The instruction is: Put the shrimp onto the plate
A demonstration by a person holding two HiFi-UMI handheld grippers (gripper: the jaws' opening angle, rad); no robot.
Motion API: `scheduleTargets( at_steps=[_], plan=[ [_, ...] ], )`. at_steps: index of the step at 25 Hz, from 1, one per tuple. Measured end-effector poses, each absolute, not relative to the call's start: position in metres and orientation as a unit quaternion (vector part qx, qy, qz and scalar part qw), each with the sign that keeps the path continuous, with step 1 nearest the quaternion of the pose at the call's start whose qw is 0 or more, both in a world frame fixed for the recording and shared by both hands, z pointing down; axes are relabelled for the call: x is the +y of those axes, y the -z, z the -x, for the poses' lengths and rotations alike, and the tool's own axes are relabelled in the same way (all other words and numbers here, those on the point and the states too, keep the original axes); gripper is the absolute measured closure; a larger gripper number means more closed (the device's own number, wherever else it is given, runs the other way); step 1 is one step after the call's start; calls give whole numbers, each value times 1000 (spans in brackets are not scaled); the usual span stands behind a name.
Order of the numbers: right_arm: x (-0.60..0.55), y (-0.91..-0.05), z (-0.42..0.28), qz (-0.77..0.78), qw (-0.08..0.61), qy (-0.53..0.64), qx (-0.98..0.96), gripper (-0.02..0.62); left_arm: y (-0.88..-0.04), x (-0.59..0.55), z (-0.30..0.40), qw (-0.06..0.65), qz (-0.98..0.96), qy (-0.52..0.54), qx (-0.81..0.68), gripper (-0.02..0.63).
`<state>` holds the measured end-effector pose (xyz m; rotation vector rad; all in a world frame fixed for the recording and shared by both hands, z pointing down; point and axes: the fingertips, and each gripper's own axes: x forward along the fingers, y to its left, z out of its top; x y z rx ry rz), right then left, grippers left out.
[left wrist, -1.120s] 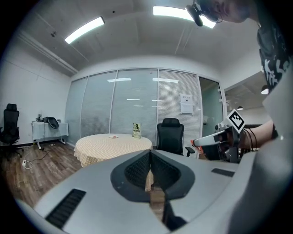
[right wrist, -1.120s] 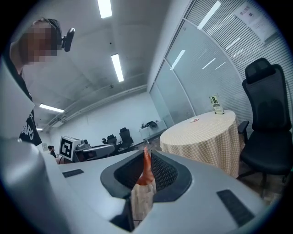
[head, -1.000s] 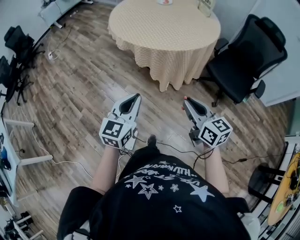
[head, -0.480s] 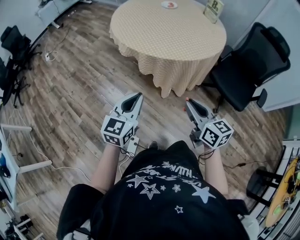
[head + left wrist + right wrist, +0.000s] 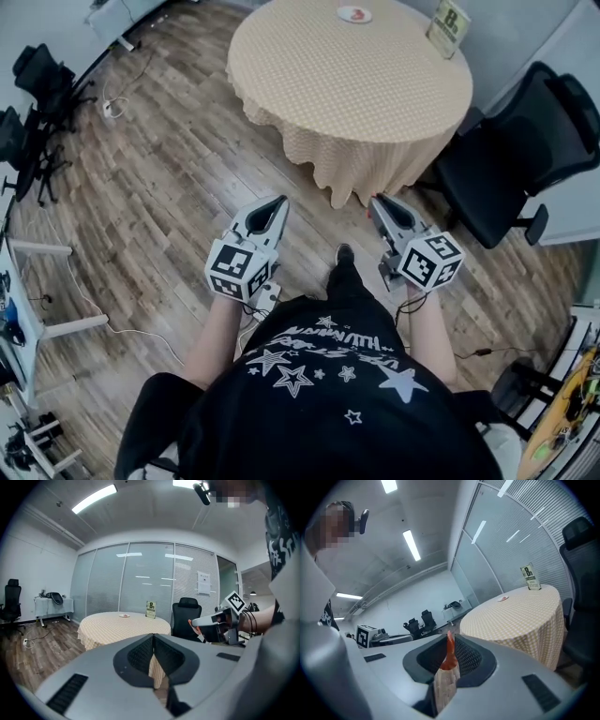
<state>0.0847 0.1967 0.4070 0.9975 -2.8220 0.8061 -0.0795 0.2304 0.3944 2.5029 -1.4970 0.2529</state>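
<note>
Though head view leaves it unclear, right gripper view shows right gripper (image 5: 374,201) clamped on shrimp (image 5: 449,660); left gripper (image 5: 279,201) jaws together, empty; plate (image 5: 353,14) on table (image 5: 356,84), frame top.

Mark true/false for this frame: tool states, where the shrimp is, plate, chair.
1. The right tool is shut on the shrimp. True.
2. The left tool holds a second shrimp. False: its jaws are together with nothing between them.
3. The plate sits on the round table, near its far edge. True.
4. The shrimp lies on the plate. False: it is in the right tool, short of the table.
5. In the head view, the black office chair stands left of the table. False: it stands to the right.
</note>
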Motion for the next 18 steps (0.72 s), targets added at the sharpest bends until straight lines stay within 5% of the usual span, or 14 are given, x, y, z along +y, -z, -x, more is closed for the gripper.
scheduleTargets(
  at_steps=[18],
  plan=[
    [40, -397, -127, -262, 1, -266, -928, 548, -376, 105, 29, 100, -820, -95, -556, 600]
  ],
)
